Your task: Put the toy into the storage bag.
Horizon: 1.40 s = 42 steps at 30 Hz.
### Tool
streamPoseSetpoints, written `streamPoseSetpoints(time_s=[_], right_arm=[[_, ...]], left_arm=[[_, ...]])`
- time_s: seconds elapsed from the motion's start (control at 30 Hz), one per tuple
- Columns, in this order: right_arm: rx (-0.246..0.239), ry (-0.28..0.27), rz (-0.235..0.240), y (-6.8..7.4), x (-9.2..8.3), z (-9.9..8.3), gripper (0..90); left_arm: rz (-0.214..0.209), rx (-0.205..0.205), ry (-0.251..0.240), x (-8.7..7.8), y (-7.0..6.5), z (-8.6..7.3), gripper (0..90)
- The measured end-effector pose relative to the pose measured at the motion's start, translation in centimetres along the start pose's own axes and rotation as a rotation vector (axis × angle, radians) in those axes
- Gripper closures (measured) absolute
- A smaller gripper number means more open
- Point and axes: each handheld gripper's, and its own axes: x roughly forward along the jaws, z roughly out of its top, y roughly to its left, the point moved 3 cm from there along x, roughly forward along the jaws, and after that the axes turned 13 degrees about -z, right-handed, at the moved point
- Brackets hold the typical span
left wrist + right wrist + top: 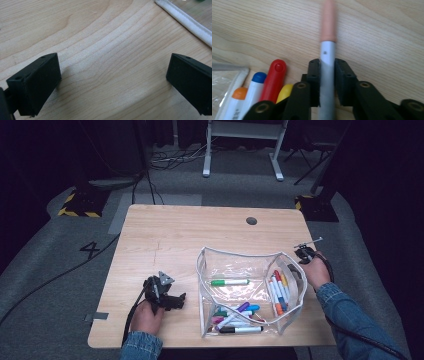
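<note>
The right claw (pixel 327 72) is clenched on a pink-capped marker (pixel 327 50) that juts forward over the desk (pixel 165 235); the clear pouch (pixel 250 292) lies just beside it. The left claw (pixel 113 77) rests released, pouch edge ahead.

I see a clear pouch (pixel 235 270) with white trim lying open on the table's near right, holding loose markers (pixel 235 316), one green marker (pixel 229 282) among them. My right gripper (pixel 327 65) clamps a grey marker with a pink cap (pixel 327 50).

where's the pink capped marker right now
The pink-capped marker is clamped in the right tongs, above the table, just right of the red marker.
</note>
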Motion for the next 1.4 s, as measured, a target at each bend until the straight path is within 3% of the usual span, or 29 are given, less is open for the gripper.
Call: streamPoseSetpoints(time_s=[0.3,0.53,0.8,1.17,1.4], right_arm=[[0.012,-0.004,0.011,-0.5,-1.2,0.1,77.3],[-0.017,-0.061,0.038,-0.8,-4.7,0.8,77.3],[-0.087,-0.118,0.068,-0.2,-9.3,1.2,77.4],[-0.185,-0.199,0.109,1.8,-16.1,1.6,77.4],[-0.291,-0.255,0.159,4.6,-20.1,1.4,77.4]], left_arm=[[0.0,0.0,0.0,0.0,0.0,0.0,0.0],[-0.001,-0.002,0.001,0.0,0.0,0.0,0.0],[-0.001,-0.002,0.001,0.0,0.0,0.0,0.0],[0.0,-0.001,0.001,0.0,0.0,0.0,0.0],[0.0,-0.001,0.001,0.0,0.0,0.0,0.0]])
